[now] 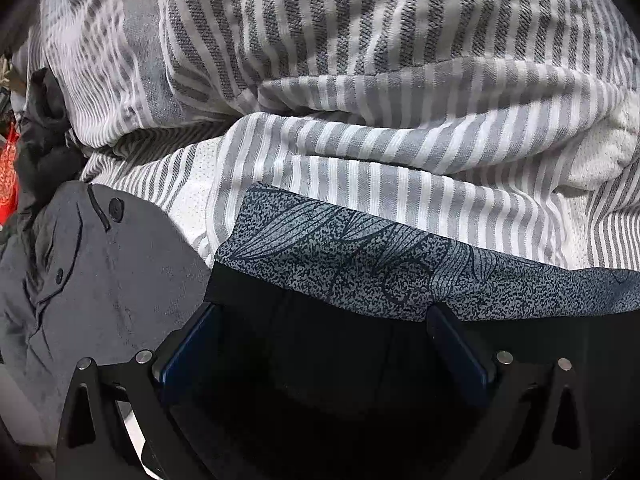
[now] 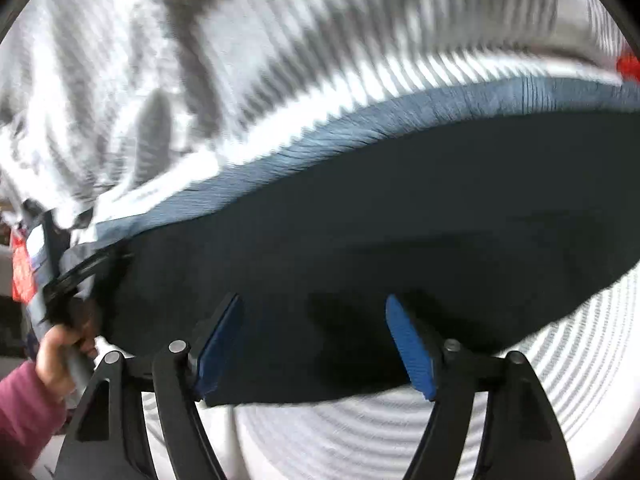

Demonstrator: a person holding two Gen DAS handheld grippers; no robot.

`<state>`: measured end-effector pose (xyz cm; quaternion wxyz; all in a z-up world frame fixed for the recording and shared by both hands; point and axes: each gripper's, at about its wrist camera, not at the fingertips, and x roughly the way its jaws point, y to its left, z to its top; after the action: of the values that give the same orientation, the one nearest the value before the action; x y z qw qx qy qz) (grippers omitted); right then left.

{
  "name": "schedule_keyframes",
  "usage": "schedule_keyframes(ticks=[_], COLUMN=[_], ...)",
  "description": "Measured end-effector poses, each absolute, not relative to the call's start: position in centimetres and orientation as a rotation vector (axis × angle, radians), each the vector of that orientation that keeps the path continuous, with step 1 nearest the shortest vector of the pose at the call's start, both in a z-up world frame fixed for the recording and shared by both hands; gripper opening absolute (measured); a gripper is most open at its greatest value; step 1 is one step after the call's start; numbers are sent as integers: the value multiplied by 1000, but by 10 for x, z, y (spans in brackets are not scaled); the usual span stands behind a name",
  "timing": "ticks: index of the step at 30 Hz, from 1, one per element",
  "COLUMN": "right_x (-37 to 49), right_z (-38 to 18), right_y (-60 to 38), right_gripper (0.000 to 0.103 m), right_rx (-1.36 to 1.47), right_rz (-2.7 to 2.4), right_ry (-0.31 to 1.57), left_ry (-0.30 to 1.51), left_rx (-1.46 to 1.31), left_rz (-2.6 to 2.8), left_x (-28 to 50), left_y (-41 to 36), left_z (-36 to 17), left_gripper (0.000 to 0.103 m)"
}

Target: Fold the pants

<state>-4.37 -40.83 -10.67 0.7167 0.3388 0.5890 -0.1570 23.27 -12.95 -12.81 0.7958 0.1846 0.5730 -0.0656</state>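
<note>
Basically, the dark navy pants (image 1: pixel 320 360) with a speckled grey-blue patterned waistband (image 1: pixel 360 256) filled the lower centre of the left wrist frame. The left gripper (image 1: pixel 324 312) had its blue pads spread apart, the dark cloth lying between them and the waistband edge over the tips; grip on the cloth not confirmable. A grey-and-white striped cover (image 1: pixel 360 100) took the whole upper half, bunched in folds right behind the waistband. A grey buttoned garment (image 1: pixel 100 272) sat lower left, touching the stripes; a black cloth lump (image 1: pixel 44 136) at mid left.

Right wrist frame was motion-blurred. The right gripper (image 2: pixel 316 320) was also spread, pads against the pants (image 2: pixel 400 220) mid-frame. A hand (image 2: pixel 64 348) in a pink sleeve sat lower left.
</note>
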Motion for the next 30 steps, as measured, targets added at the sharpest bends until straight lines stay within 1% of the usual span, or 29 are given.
schedule_keyframes(ticks=[2,6,8,9,10,12,15,18,21,24,29,30], right_x=[-51,-54,-49,-43,-37,-30,-33,-62,-97,-130,-177,-185], right_z=[-107,-105,-106,-107,-111,-114,-111,-98,-88,-84,-68,-62], right_y=[-419,-423,-422,-419,-415,-413,-416,-425,-436,-452,-495,-507], right_gripper=[85,88,94,101,103,103,103,103,103,103,103,101], right_rx=[841,861,867,871,872,846,937,1037,1116,1149,1173,1165], right_rz=[-316,-281,-256,-235,-211,-193,-177,-177,-186,-234,-356,-385], right_ry=[1197,1200,1212,1225,1248,1304,1288,1214,1180,1189,1129,1109], left_ry=[1258,1300,1294,1288,1283,1282,1262,1239,1243,1252,1263,1258], left_rx=[375,342,372,388,404,414,440,481,506,532,566,574], left_rz=[-143,-139,-111,-99,-96,-132,-204,-277,-349,-415,-528,-541], left_x=[232,239,238,235,231,221,197,170,142,113,65,57], left_y=[-131,-124,-126,-129,-133,-143,-162,-187,-217,-252,-313,-325], left_z=[-127,-126,-122,-119,-115,-106,-91,-77,-73,-72,-72,-72], left_gripper=[103,103,103,103,103,103,103,103,103,103,103,103])
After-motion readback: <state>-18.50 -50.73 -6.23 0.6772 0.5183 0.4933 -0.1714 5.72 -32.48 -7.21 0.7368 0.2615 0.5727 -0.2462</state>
